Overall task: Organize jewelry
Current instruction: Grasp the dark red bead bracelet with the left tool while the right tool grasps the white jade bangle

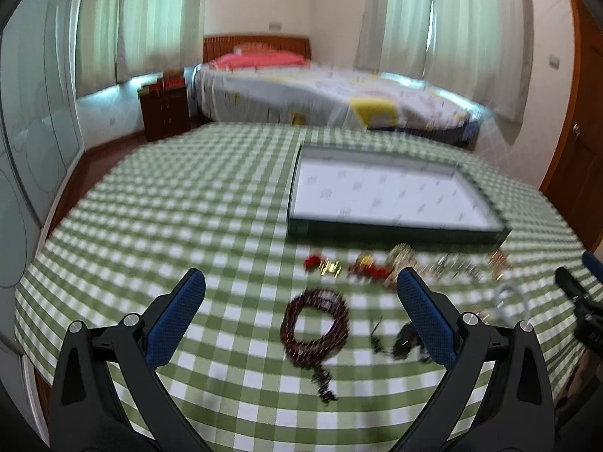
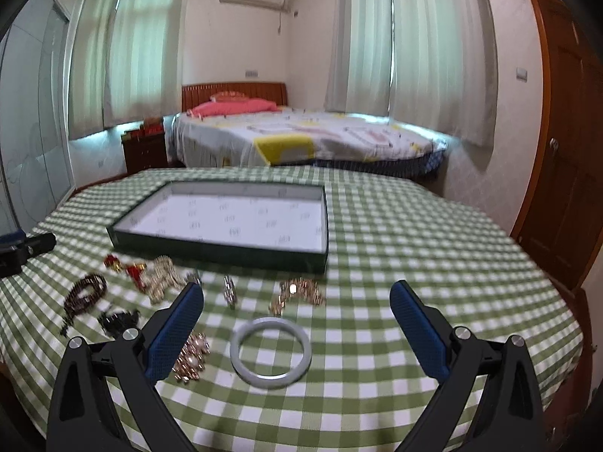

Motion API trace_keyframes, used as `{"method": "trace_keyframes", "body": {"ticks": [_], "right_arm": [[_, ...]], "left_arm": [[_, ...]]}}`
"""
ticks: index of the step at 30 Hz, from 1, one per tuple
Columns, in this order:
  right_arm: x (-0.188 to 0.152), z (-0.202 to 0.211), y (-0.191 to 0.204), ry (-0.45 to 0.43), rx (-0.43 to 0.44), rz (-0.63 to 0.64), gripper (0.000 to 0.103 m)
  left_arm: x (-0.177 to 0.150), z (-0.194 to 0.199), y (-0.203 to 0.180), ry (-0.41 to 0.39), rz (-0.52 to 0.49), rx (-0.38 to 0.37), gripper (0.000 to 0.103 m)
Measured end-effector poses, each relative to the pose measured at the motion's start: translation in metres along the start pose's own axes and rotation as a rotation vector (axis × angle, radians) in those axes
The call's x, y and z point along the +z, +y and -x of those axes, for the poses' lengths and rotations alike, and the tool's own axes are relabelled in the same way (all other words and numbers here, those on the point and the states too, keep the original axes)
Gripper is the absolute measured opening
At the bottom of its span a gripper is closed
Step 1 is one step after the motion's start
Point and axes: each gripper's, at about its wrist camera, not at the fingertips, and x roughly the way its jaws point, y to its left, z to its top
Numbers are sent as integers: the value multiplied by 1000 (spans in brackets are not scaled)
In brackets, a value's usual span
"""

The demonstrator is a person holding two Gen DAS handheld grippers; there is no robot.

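A dark red bead bracelet (image 1: pixel 316 326) lies on the checked cloth, just beyond and between the fingers of my open left gripper (image 1: pixel 300 282). A dark green tray (image 1: pixel 395 230) with a white lining stands behind a row of red and gold jewelry (image 1: pixel 361 265). In the right wrist view a pale jade bangle (image 2: pixel 270 354) rests between the fingers of my open right gripper (image 2: pixel 297 293), which holds nothing. A gold chain piece (image 2: pixel 299 293), a silver piece (image 2: pixel 230 293) and a gold beaded cluster (image 2: pixel 192 356) lie around it. The tray (image 2: pixel 218 250) holds no jewelry.
A black item (image 1: pixel 407 339) lies by my left gripper's right finger. The green-checked table (image 2: pixel 414 245) has bare cloth at the right. A bed (image 2: pixel 301 139), nightstand (image 2: pixel 145 150), curtains and a wooden door (image 2: pixel 565 132) stand beyond.
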Motion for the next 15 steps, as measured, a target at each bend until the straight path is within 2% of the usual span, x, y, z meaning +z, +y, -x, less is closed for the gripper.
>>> {"method": "trace_keyframes", "body": {"ticks": [4,15], "right_arm": [[-12,-14,1,52,14,-5,97],[-24,-38,2,124,26,-3,97]], "left_arm": [[-13,-27,-1,76,-18,5,99],[-30,-70,1,191,-14,6,97]]}}
